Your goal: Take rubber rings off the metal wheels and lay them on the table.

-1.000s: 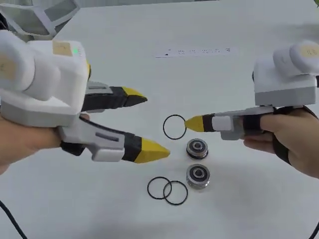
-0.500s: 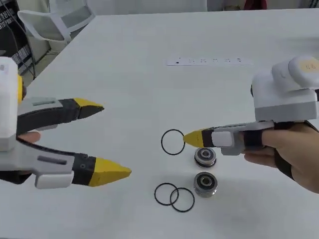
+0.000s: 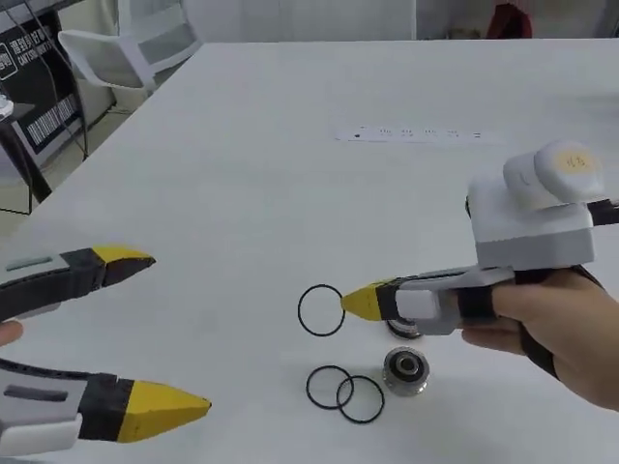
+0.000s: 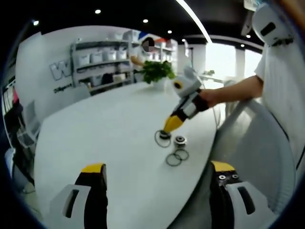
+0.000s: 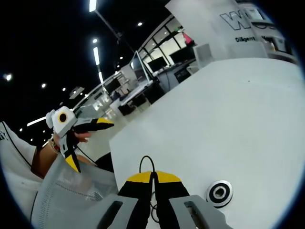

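rubber ring [image 3: 320,310] still pinched by right gripper [image 3: 348,301], left gripper [image 3: 179,333] drawn away

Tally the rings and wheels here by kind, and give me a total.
Rubber rings: 3
Metal wheels: 2 (one partly hidden behind the right tongs)
Total: 5

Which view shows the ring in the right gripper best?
Head view: the whole ring shows as a full loop at the tip of the right gripper. The right gripper view catches an arc of it above the shut jaws; in the left gripper view it is small and distant.
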Available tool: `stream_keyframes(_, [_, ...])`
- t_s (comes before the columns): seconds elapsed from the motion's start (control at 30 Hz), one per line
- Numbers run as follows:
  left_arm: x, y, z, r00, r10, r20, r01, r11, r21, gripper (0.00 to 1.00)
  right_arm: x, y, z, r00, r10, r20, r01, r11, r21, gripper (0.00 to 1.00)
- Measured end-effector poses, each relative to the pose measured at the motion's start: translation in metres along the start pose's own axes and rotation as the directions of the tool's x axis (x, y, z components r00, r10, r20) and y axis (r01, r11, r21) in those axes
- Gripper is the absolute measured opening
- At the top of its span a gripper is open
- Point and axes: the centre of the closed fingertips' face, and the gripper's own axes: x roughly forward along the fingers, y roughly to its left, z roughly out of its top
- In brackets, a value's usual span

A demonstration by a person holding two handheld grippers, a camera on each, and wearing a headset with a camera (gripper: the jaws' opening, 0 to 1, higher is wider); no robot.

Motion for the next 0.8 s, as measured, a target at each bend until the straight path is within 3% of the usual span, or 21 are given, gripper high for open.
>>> stream_keyframes(0.2, [-0.001, -0.006, -0.015, 0.9997, 0.012, -0.019, -0.013, 0.999, -0.041, 0.9, 0.008, 0.008, -0.01, 0.9989, 0.019, -0.042, -0.02, 1.0, -0.019, 0.0])
stream_keyframes(0.37, [0.002, -0.016, -0.014, 0.9998, 0.013, 0.012, -0.012, 0.997, -0.07, 0.9, 0.015, 0.009, -0.021, 0.9958, 0.03, -0.086, -0.033, 0.999, -0.032, 0.0])
stream_keyframes(0.5, [0.003, -0.02, -0.018, 1.0, -0.002, 0.002, 0.002, 0.996, -0.09, 0.89, 0.019, 0.009, -0.03, 0.9923, 0.036, -0.119, -0.04, 0.999, -0.037, 0.0])
stream_keyframes(0.6, [0.004, -0.018, -0.016, 0.9999, 0.004, 0.016, -0.003, 0.995, -0.098, 0.9, 0.022, 0.01, -0.038, 0.9887, 0.036, -0.146, -0.042, 0.998, -0.041, 0.0])
stream_keyframes(0.8, [0.009, -0.024, -0.018, 0.9997, -0.023, -0.004, 0.022, 0.993, -0.113, 0.92, 0.027, 0.007, -0.054, 0.9802, 0.017, -0.197, -0.028, 0.998, -0.053, 0.0])
